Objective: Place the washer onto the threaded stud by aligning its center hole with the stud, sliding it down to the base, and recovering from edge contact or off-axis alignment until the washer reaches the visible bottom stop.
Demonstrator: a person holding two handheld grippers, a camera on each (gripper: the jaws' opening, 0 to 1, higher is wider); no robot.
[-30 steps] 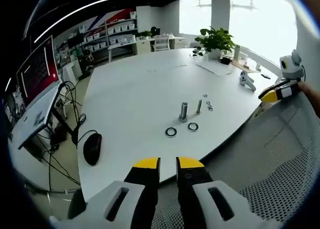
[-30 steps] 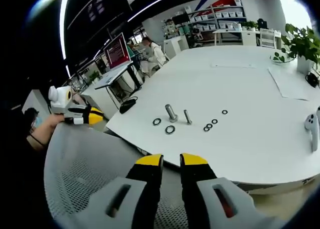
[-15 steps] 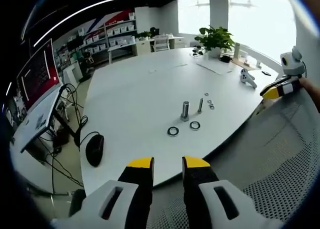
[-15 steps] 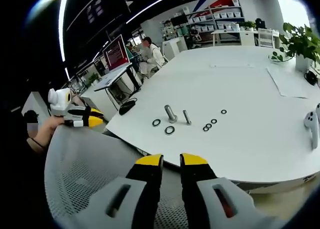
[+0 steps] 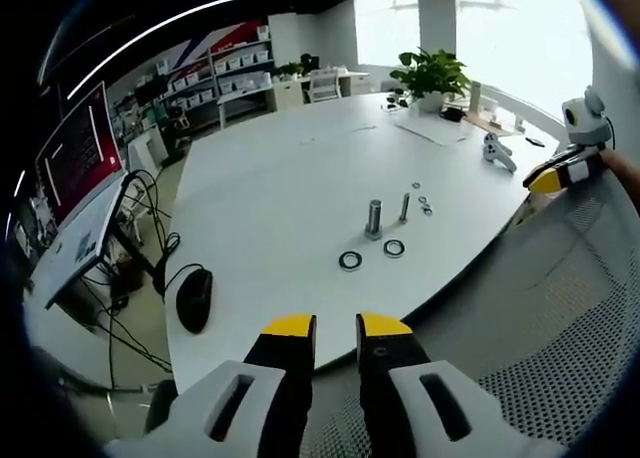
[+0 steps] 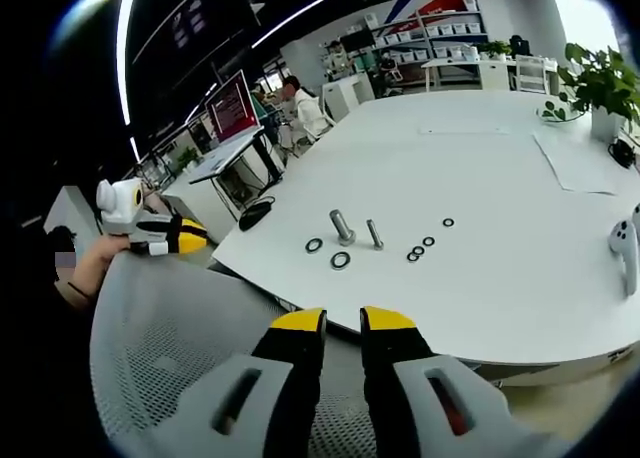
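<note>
Left hand-held gripper [image 5: 336, 325] and right hand-held gripper [image 6: 344, 320] slightly parted, empty — threaded stud [image 5: 374, 219] upright, washer [image 5: 350, 261] flat beside it

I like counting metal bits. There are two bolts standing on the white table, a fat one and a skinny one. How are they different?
The fat bolt is thicker and looks a little taller than the skinny bolt. The fat bolt stands nearer the two big dark washers; the skinny bolt stands nearer the cluster of small washers. Both are grey metal, stand side by side on the white table, and carry no washer yet.
</note>
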